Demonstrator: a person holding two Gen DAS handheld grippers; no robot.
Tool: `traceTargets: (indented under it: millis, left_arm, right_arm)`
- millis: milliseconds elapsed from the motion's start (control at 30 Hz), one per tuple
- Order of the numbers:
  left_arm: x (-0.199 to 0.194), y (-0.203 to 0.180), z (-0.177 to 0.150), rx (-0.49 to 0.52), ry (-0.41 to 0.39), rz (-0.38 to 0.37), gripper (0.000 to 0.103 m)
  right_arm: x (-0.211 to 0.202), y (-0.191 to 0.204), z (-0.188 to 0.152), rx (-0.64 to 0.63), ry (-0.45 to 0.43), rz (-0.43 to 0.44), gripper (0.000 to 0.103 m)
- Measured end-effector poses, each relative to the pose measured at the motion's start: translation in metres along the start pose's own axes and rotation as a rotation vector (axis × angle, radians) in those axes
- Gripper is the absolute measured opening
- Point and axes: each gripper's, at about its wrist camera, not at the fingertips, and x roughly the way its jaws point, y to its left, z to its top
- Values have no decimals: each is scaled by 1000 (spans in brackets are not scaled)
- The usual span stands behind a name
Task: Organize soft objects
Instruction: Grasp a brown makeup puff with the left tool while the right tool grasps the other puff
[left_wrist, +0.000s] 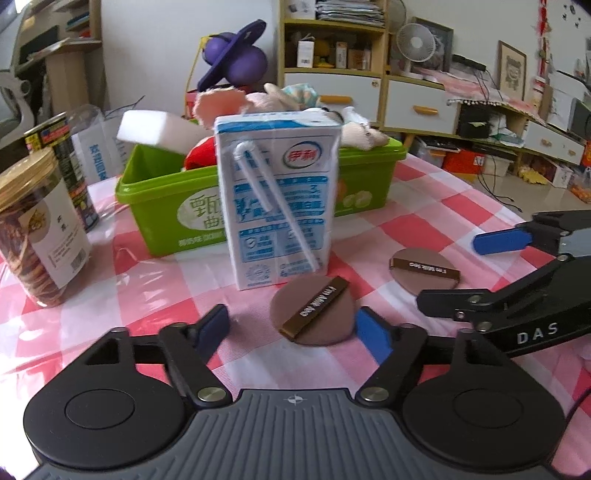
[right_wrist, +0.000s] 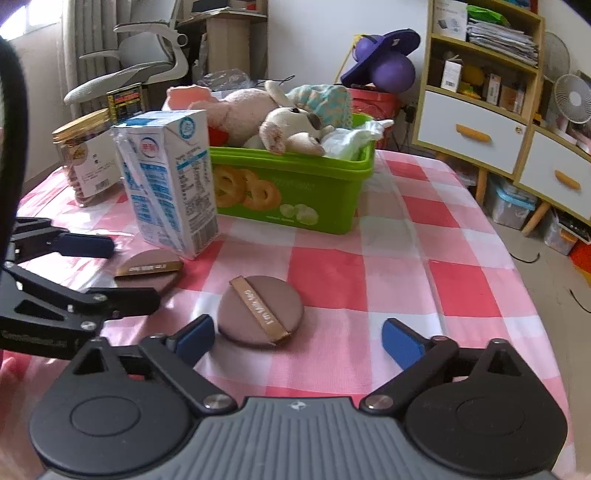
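Checked tablecloth (left_wrist: 424, 206), pink and white, covers the whole work surface under both tools. Ahead of both grippers stands the green plastic bin (left_wrist: 162, 206), already heaped with plush toys (right_wrist: 255, 118), a white sponge block (left_wrist: 155, 129) perched at its near-left corner. Milk carton (left_wrist: 277, 203) stands upright between the left gripper and the bin, just beyond the nearer puff. Snack jar (left_wrist: 40, 229) sits well off to the left of the left gripper. Left gripper (left_wrist: 295, 332): jaws apart, part-way closed in, straddling a brown powder puff (left_wrist: 312, 314); the right-hand pad looks at or just off the puff's rim, the left-hand pad clearly off it, so no clamp yet. Right gripper (right_wrist: 297, 338): jaws wide apart, the second powder puff (right_wrist: 260, 312) lying flat just ahead of its left-hand pad, off centre, nothing gripped. Risks, judged: (1) carton blocks the straight path from left gripper to bin; a lift carried forward low would likely tip it. (2) Bin is overfull; anything added could roll off or dislodge the sponge. (3) Puffs are thin and flat on cloth; closing pads may slide over the rim or pinch the tablecloth instead. (4) Right gripper offset; closing as is may just push its puff sideways. (5) The two tools sit close; arms could collide.
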Motion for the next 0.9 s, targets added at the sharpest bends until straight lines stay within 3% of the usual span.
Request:
traceTargets:
  millis: [133,400,900]
  left_arm:
    - [0,-5,3,12,7,-10,57]
    - [1,-8,5,7,14,-19,50]
    - [-17,2,9,-46,9,-20,44]
  right_arm:
    - [-2,3,2,-11,1,29,55]
    - [-4,12,5,-48,-4,69,27]
    - [-16,14,13,-45,-3,91,24]
